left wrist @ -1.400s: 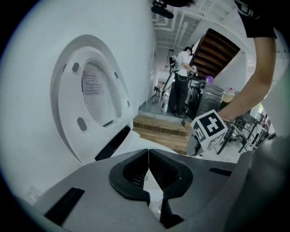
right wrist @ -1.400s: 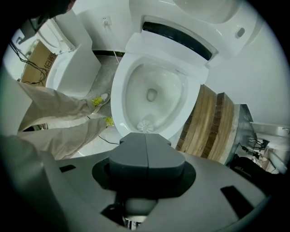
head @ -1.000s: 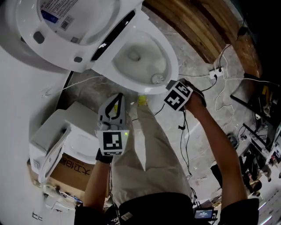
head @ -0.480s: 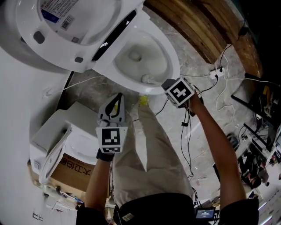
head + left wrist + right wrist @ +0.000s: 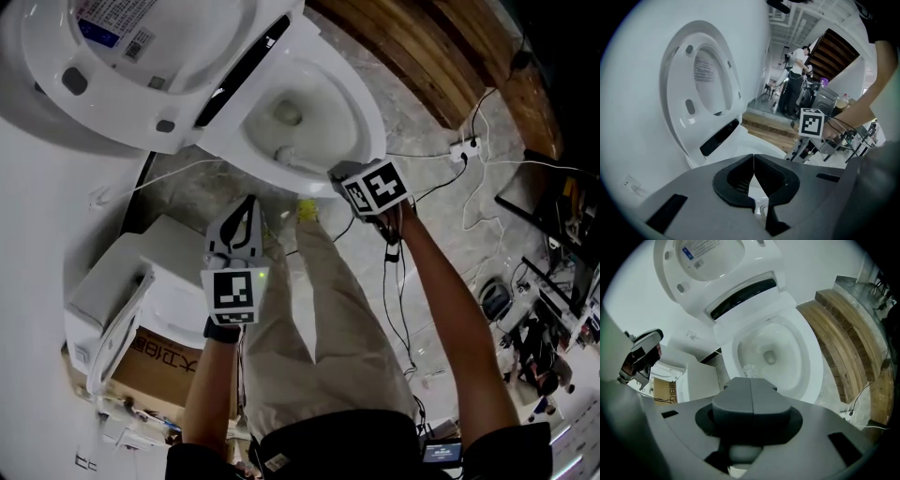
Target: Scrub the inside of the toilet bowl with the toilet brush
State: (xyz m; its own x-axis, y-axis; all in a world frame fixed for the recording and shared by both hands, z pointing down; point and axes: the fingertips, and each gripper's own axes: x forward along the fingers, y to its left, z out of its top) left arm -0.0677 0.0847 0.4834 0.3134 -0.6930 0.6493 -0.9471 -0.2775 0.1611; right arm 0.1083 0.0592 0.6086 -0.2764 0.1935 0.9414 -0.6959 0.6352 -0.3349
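The white toilet bowl [image 5: 349, 111] stands with its lid [image 5: 159, 56] raised. A white toilet brush [image 5: 285, 153] has its round head low on the bowl's near left wall, and its handle runs back to my right gripper [image 5: 339, 178]. That gripper hovers over the near rim, shut on the brush handle. In the right gripper view the brush head [image 5: 750, 371] shows just past the closed right gripper [image 5: 751, 383], against the bowl [image 5: 792, 345]. My left gripper [image 5: 246, 214] hangs left of the bowl over the floor, shut and holding nothing. The left gripper [image 5: 753, 157] faces the lid [image 5: 705, 89].
A second white toilet [image 5: 141, 291] rests on a cardboard box [image 5: 155, 361] at the left. Wooden steps [image 5: 422, 56] lie beyond the bowl. Cables and a power strip [image 5: 464, 147] trail across the stone floor on the right. A person [image 5: 793, 79] stands far off.
My right gripper moved left along the near rim, sweeping the brush head from the bowl's near right side to its near left side. The left gripper barely shifted.
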